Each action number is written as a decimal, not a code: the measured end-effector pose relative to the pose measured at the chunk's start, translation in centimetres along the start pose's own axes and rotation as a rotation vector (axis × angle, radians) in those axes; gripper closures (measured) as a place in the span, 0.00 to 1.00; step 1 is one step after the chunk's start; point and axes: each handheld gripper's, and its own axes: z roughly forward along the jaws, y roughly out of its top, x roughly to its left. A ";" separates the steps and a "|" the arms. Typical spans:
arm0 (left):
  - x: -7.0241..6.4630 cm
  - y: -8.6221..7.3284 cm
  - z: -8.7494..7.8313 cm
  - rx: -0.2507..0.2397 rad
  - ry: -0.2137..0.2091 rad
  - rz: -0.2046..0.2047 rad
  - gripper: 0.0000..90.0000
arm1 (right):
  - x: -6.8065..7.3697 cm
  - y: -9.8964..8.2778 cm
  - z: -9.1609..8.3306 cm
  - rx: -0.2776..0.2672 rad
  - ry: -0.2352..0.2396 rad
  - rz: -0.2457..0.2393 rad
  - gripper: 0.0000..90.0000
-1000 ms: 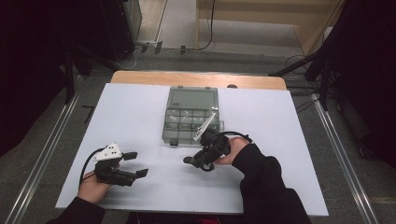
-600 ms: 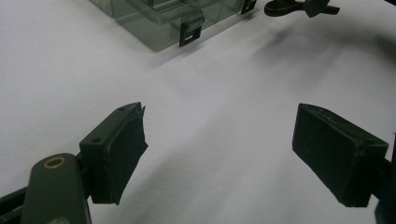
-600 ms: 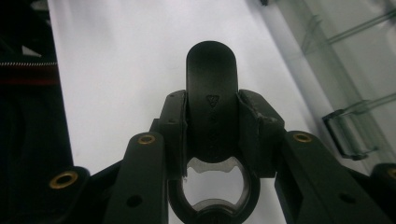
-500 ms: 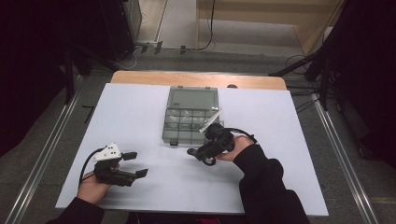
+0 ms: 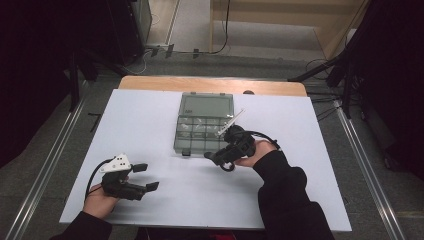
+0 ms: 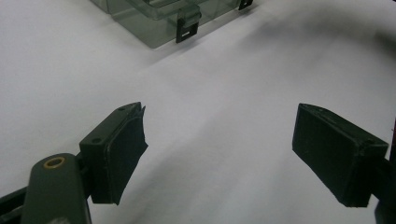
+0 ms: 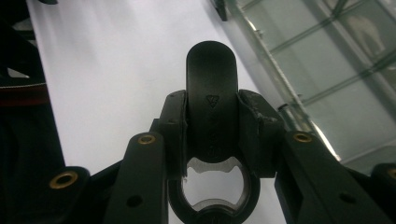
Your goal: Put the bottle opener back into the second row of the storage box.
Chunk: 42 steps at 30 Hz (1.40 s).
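My right claw (image 7: 212, 135) clamps the black bottle opener (image 7: 211, 112), the compartment box (image 5: 204, 124) just above it mid-frame, left claw (image 6: 217, 154) agape.

Black bottle opener (image 7: 211, 116) with metal-lined ring, clamped in right tool (image 5: 220, 159), beside clear compartment box (image 5: 202, 124)

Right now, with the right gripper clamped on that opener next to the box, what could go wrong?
The right gripper pinches the black bottle opener only mid-handle, so it might pivot or slip. It hangs close beside the clear compartment box, whose lid stands open; a swing could knock it. The left gripper is open and apart, too far to steady anything.
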 end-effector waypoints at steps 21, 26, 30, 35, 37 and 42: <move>0.1 0.0 0.0 0.003 -0.004 -0.002 0.19 | -2.9 3.1 -0.9 0.055 -0.031 0.005 0.73; 0.1 0.0 0.0 0.004 -0.004 -0.002 0.19 | -3.3 4.1 -0.6 0.060 -0.039 -0.024 0.73; 0.1 0.0 0.0 0.006 -0.008 -0.002 0.19 | -3.4 4.8 -0.4 0.063 -0.041 -0.075 0.73; 0.2 -0.1 0.0 0.003 -0.004 -0.005 0.19 | -3.6 5.4 0.0 0.065 -0.045 -0.105 0.73; 0.1 -0.1 0.0 -0.002 -0.004 -0.010 0.19 | -3.6 5.7 0.2 0.069 -0.049 -0.120 0.73; 0.0 0.0 0.1 0.005 -0.015 -0.004 0.19 | -3.8 6.4 0.7 0.068 -0.055 -0.194 0.73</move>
